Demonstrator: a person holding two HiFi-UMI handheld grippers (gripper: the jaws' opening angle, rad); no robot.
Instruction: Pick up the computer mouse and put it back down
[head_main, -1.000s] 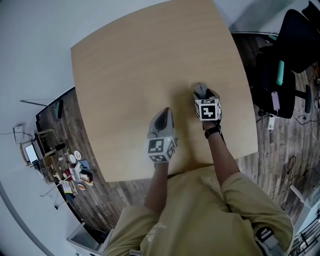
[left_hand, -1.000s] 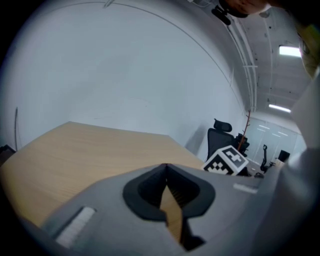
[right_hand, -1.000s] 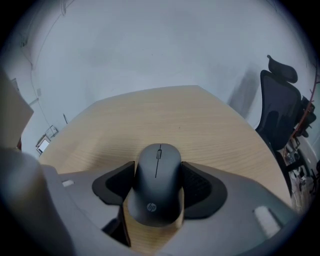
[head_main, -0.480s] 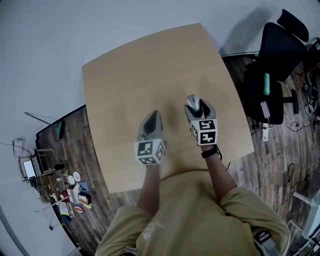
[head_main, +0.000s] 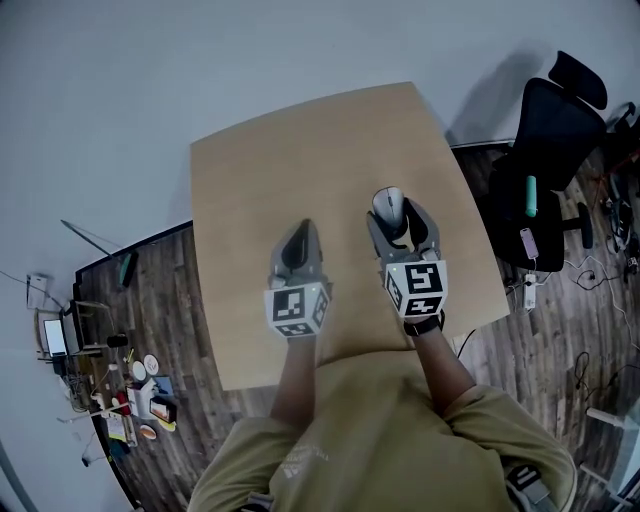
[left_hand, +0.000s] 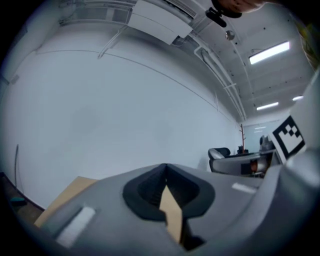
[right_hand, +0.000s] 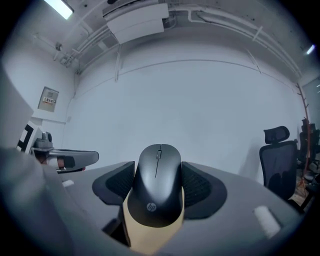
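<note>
So the right gripper (head_main: 392, 210) squeezes the mouse (right_hand: 157, 185), left gripper (head_main: 301, 238) jaws are pressed together, and a chair (head_main: 555, 130) sits beside the table (head_main: 260, 180).

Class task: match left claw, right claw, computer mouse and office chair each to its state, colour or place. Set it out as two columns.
1 left claw
2 right claw
3 computer mouse
4 office chair

A black, far right of the head view
B shut, empty
C dark grey, between two jaws
D shut on the computer mouse

Pairs: 1-B, 2-D, 3-C, 4-A
</note>
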